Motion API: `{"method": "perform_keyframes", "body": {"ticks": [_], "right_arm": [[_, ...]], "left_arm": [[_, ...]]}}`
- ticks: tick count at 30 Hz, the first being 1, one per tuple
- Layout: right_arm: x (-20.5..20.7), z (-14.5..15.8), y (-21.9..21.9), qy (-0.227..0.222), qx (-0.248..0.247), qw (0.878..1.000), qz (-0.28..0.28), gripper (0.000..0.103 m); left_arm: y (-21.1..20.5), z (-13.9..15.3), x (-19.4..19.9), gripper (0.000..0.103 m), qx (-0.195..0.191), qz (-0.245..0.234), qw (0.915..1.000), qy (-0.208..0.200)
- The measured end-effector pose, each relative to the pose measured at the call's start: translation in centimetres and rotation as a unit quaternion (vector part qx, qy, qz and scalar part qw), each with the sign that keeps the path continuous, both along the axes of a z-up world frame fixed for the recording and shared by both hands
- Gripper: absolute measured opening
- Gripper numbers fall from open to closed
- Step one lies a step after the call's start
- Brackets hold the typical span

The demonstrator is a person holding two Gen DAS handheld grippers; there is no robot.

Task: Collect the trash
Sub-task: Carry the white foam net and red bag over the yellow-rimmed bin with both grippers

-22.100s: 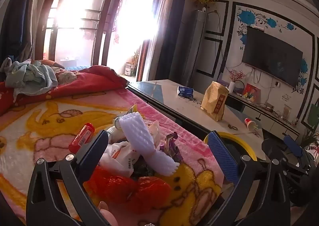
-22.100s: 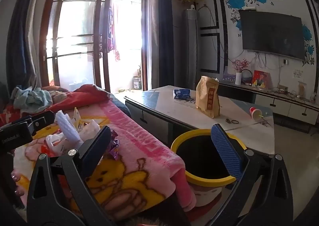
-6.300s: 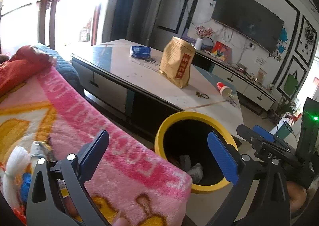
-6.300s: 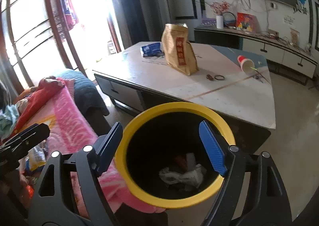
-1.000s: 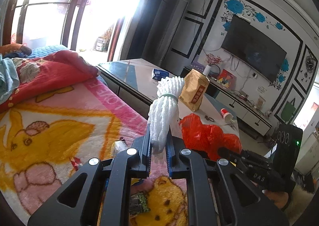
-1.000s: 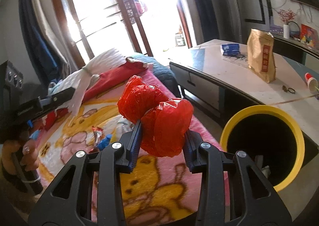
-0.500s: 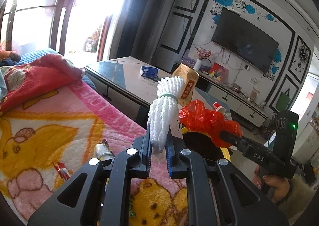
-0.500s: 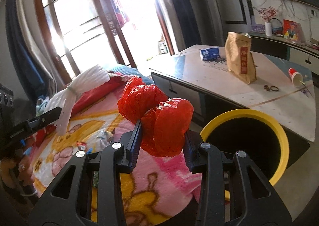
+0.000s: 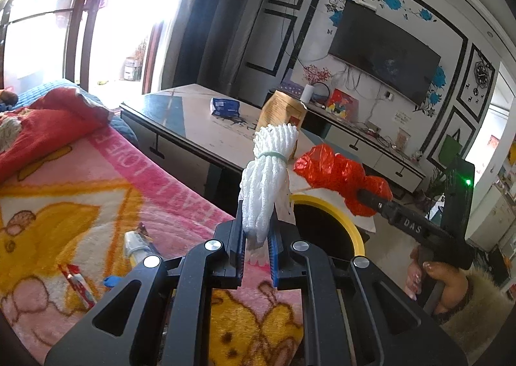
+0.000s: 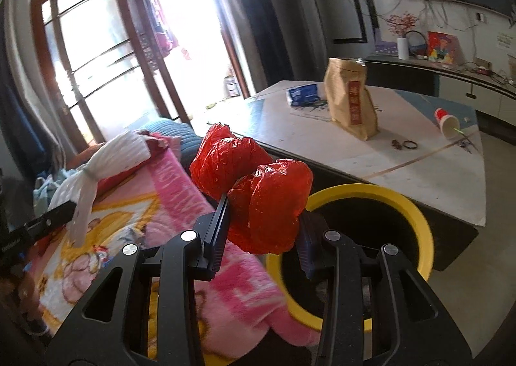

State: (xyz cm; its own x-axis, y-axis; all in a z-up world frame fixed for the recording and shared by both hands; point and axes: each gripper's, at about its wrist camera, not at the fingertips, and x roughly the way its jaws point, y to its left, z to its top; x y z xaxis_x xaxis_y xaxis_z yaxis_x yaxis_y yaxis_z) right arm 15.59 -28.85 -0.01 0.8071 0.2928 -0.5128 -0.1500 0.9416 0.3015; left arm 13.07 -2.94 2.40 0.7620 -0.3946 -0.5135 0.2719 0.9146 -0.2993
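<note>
My left gripper [image 9: 256,246] is shut on a white foam net bundle [image 9: 267,182] held upright above the pink blanket's edge. My right gripper [image 10: 262,230] is shut on a crumpled red plastic bag [image 10: 254,191]; in the left wrist view the red bag [image 9: 338,172] hangs over the yellow-rimmed bin [image 9: 335,214]. In the right wrist view the bin [image 10: 416,208] is just ahead and below, and the white bundle [image 10: 106,166] shows at left. Small wrappers [image 9: 138,245] lie on the blanket.
A pink cartoon blanket [image 9: 96,191] covers the bed at left. A low table [image 10: 419,140] behind the bin carries a brown paper bag [image 10: 351,101], a blue packet [image 10: 303,93] and a tipped red cup [image 10: 446,122]. A TV [image 9: 383,49] hangs on the far wall.
Both grippers, still holding their loads, have moved right toward the bin. The red bag now hangs over the bin's rim and the white bundle is close beside it.
</note>
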Motion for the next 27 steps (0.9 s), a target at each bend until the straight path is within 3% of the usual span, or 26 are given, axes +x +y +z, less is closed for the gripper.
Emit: {"method": "perform_keyframes", "body": {"ticks": [27], "right_arm": [[1.6, -2.1, -5.9, 0.031, 0.003, 0.995, -0.099, 0.030]], "left_arm": [[-5.2, -3.1, 2.6, 0.012, 0.003, -0.053, 0.9981, 0.031]]}}
